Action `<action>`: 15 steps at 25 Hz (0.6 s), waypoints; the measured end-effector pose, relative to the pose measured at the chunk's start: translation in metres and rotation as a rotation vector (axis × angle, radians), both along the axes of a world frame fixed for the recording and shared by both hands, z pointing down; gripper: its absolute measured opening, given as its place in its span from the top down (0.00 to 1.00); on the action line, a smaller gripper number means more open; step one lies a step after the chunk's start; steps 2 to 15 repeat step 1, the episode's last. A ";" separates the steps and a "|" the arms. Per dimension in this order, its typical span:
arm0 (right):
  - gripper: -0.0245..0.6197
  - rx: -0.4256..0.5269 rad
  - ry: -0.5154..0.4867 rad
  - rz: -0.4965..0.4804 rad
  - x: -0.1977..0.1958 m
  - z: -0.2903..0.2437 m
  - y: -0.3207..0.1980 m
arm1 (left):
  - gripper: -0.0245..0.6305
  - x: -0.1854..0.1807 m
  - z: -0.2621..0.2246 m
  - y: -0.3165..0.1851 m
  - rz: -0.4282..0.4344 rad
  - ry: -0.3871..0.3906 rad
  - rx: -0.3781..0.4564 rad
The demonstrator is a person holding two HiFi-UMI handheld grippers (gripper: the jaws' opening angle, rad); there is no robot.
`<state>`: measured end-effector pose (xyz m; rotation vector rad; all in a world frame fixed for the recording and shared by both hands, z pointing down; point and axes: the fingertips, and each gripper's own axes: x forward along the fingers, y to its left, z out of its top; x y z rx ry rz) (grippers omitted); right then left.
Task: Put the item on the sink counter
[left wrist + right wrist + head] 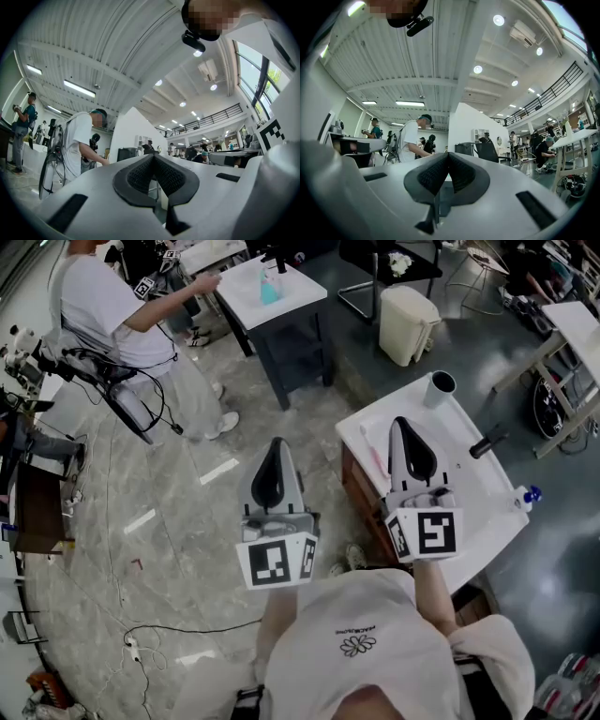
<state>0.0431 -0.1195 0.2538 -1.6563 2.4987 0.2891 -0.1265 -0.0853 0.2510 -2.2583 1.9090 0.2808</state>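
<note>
Both grippers are held up in front of me with nothing in them. In the head view my left gripper (274, 454) hangs over the marble floor, its dark pads pressed together. My right gripper (404, 430) is over the near-left part of a white counter (492, 514), also shut and empty. In the left gripper view the left gripper (153, 158) points out across the room towards a person in a white shirt (78, 145). In the right gripper view the right gripper (448, 155) shows its pads meeting at the tip. On the counter are a white cup (439, 388), a black handle-like object (488, 442) and a blue-capped bottle (526, 496).
A person in a white shirt (112, 315) works at a dark table (277, 298) that bears a blue bottle (270, 287). A cream bin (408, 324) stands behind the counter. Cables (141, 648) lie on the floor at my left, and more desks line the right side.
</note>
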 end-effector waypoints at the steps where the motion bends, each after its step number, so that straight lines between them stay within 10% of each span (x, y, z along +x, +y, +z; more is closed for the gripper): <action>1: 0.95 0.000 -0.001 -0.001 0.000 -0.001 -0.001 | 0.94 0.000 0.000 -0.001 0.000 0.000 -0.001; 15: 0.95 0.000 -0.001 -0.001 0.000 -0.001 -0.001 | 0.94 0.000 0.000 -0.001 0.000 0.000 -0.001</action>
